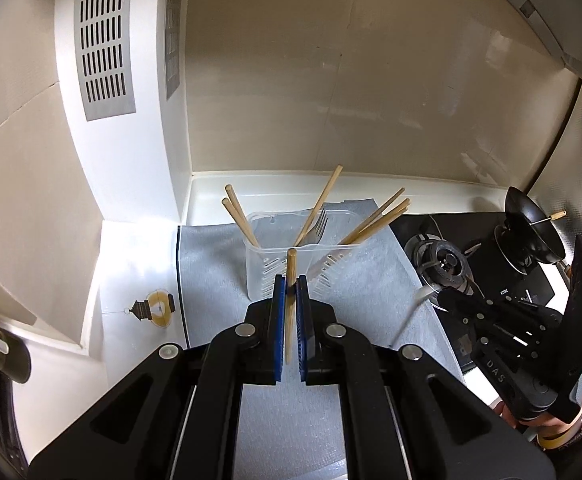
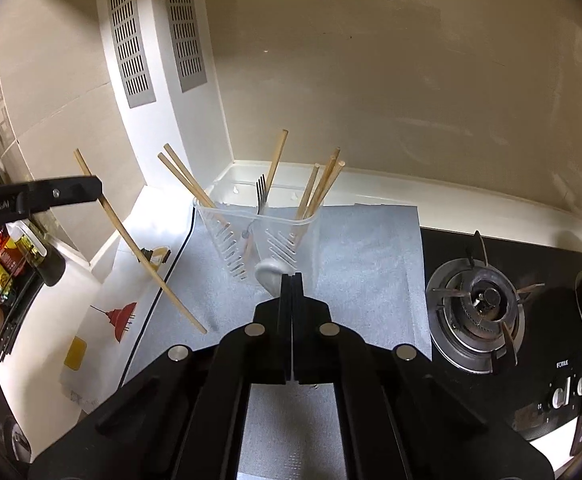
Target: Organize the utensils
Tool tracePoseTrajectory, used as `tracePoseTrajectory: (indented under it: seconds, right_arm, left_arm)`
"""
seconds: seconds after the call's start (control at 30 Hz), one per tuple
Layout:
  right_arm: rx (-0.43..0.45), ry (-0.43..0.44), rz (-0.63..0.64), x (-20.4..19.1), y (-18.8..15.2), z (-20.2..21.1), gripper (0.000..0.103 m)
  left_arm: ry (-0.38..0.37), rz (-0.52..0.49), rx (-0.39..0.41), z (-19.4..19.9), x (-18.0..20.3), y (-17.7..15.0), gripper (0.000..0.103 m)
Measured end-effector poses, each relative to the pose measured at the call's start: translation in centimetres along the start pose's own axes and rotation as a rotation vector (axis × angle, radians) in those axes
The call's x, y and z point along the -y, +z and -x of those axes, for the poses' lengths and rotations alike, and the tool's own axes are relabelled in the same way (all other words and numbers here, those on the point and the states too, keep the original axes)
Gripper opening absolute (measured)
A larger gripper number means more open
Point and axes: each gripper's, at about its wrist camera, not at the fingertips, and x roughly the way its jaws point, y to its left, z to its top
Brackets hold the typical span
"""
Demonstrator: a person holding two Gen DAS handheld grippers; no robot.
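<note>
Covering the counter beneath both tools, a grey mat [image 2: 363, 248] kept the work surface clean. Ahead of the jaws stood the clear holder [image 1: 291, 256], its compartments already receiving chopsticks and a fork [image 2: 262, 194], handles up for sorting. The left gripper [image 1: 290, 284] was clamped on one wooden chopstick [image 1: 289, 304], held near-upright, probably for insertion. The right gripper [image 2: 292, 282] was fully closed on a white spoon [image 2: 269, 274], bowl just beyond its tips.
</note>
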Motion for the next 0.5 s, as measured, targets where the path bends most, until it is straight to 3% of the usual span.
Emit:
tracePoseTrajectory:
  seconds: [0.23, 0.37, 0.4, 0.43, 0.5]
  right_arm:
    - [-0.090, -0.019, -0.093, 2.4, -1.3, -3.3, 0.001]
    - [-0.207, 0.023, -0.096, 3.2, -2.5, -6.2, 0.008]
    - [-0.231, 0.038, -0.080, 3.0, -2.9, -7.0, 0.014]
    - [-0.265, 0.057, -0.062, 2.7, -3.4, -8.0, 0.029]
    - [-0.323, 0.078, -0.026, 2.1, -4.5, -9.9, 0.037]
  left_arm:
    - [0.002, 0.018, -0.021, -0.6, -0.6, -0.5, 0.005]
    - [0.019, 0.044, -0.025, -0.5, -1.8, -0.9, 0.005]
    - [0.024, 0.049, -0.025, -0.4, -2.1, -1.0, 0.005]
    - [0.033, 0.058, -0.026, -0.4, -2.6, -1.1, 0.005]
    - [0.048, 0.071, -0.028, -0.4, -3.3, -1.3, 0.005]
